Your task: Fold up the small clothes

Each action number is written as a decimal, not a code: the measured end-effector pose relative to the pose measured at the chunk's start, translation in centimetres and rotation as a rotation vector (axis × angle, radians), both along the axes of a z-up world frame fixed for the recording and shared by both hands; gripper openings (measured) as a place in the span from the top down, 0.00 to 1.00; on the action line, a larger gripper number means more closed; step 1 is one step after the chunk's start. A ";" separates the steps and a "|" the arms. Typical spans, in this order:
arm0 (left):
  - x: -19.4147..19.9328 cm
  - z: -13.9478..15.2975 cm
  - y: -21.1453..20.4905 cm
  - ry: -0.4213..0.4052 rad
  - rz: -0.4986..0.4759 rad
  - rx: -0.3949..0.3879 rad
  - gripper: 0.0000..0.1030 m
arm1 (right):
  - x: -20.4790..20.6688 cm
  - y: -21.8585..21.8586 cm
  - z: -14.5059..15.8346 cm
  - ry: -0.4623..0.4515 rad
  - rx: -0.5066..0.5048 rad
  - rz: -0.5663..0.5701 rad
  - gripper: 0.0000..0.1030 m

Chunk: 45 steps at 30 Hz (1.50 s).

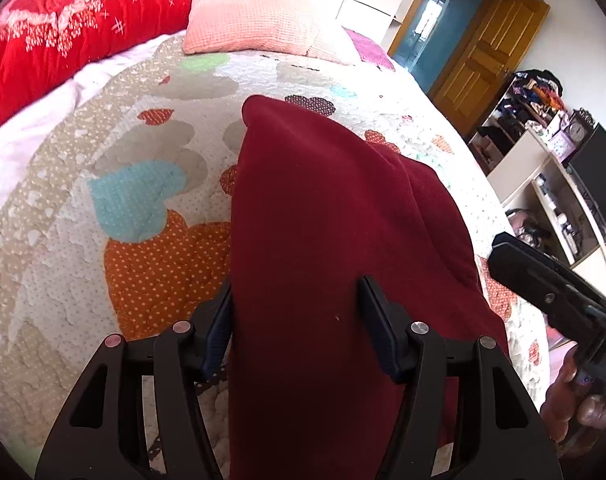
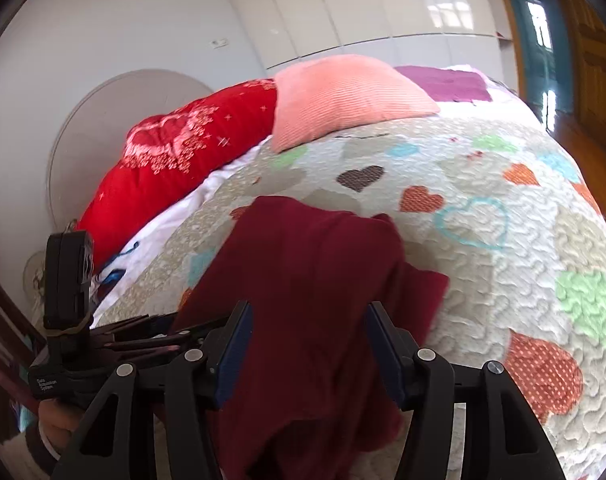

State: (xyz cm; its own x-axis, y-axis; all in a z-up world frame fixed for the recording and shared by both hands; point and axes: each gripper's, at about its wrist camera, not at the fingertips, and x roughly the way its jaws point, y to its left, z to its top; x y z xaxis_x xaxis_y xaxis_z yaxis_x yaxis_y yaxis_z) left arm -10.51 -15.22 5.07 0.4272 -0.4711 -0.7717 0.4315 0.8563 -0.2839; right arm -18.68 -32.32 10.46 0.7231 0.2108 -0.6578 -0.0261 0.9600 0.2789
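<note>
- While both tools hover over the bed, the left gripper [image 1: 295, 304] has its jaws standing apart, one on either side of the dark red garment [image 1: 327, 216]; the cloth fills the gap between them, yet whether the pads press on it cannot be told.
- Right gripper [image 2: 307, 330] shows the same: jaws apart over that garment, cloth running between them, and its view does not settle whether they touch it.
- Seen from the left wrist, the right gripper's black body comes in past the garment's right edge, with a hand [image 1: 579, 408] wrapped around its handle.
- Seen from the right wrist, the left tool sits just off the garment's left edge, a hand [image 2: 57, 420] beneath it.
- That garment lies on the quilt [image 2: 503, 272], a pale cover patterned with coloured hearts; it is bunched into a long shape running away from both cameras, with a lower layer sticking out along its right side.
- Beyond the garment, a pink pillow [image 2: 343, 96] rests on the quilt.
- Left of the pillow, touching it, lies a bright red blanket [image 2: 175, 160] with a pale print.
- Well right of the garment, off the bed, stand open shelves [image 1: 551, 184] holding small items, and farther back a wooden door [image 1: 487, 60].
</note>
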 end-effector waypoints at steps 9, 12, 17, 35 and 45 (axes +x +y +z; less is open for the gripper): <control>-0.7 1.7 0.7 -0.140 0.052 0.094 0.41 | 1.1 1.9 -2.1 0.051 -0.112 0.014 0.47; -0.8 1.9 1.0 -0.153 0.076 0.101 0.41 | 1.4 1.8 -4.1 0.115 -0.151 0.000 0.49; -1.4 2.3 1.6 -0.167 0.104 0.110 0.41 | 0.8 1.4 -4.9 0.100 -0.125 -0.012 0.49; -5.9 5.6 1.6 -0.282 0.122 0.142 0.41 | -4.3 3.4 1.8 -0.039 -0.156 -0.100 0.39; -7.5 6.9 2.0 -0.326 0.132 0.141 0.41 | -5.7 4.1 2.5 -0.051 -0.150 -0.110 0.37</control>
State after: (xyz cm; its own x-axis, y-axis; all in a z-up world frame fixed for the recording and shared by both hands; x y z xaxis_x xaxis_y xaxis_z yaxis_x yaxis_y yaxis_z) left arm -17.96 -13.23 12.01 0.7113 -0.2941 -0.6384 0.3629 0.9315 -0.0248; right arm -24.39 -28.24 12.97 0.7693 0.0311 -0.6381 0.0706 0.9886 0.1333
